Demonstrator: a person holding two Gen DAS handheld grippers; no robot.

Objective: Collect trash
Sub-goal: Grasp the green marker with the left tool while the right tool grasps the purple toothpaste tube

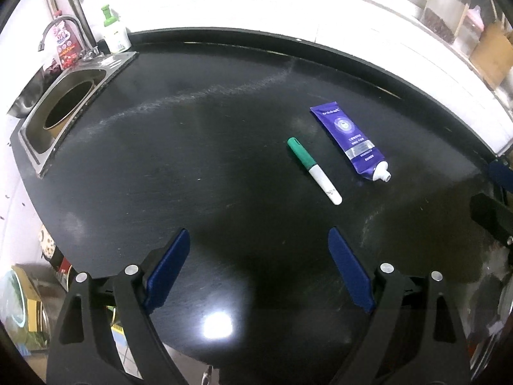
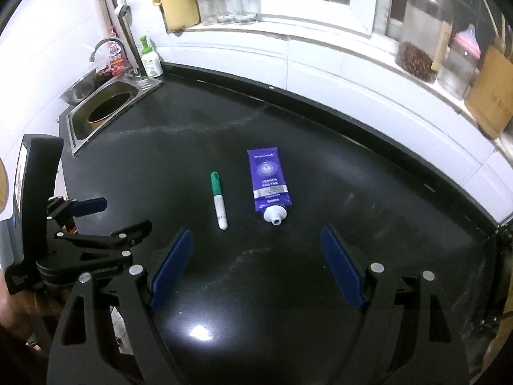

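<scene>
Two items lie side by side on the black countertop (image 1: 179, 160). One is a green-capped white marker (image 1: 312, 170) (image 2: 219, 200). The other is a purple squeeze tube (image 1: 349, 141) (image 2: 267, 179) with an uncapped white nozzle that points toward me. My left gripper (image 1: 259, 231) hovers open over bare counter, and both items sit beyond it to the right. My right gripper (image 2: 256, 229) is open too, with the marker and the tube just past its fingertips. Nothing is between either pair of blue pads. The left gripper (image 2: 128, 214) also shows at the left of the right wrist view.
A steel sink (image 1: 105, 64) (image 2: 144, 85) with a faucet is set into the counter's far left corner. A green-topped soap bottle (image 1: 115, 35) (image 2: 150, 59) stands beside it. Jars (image 2: 420, 51), bottles and a cardboard box (image 2: 490, 102) line the window sill behind the white tiled backsplash.
</scene>
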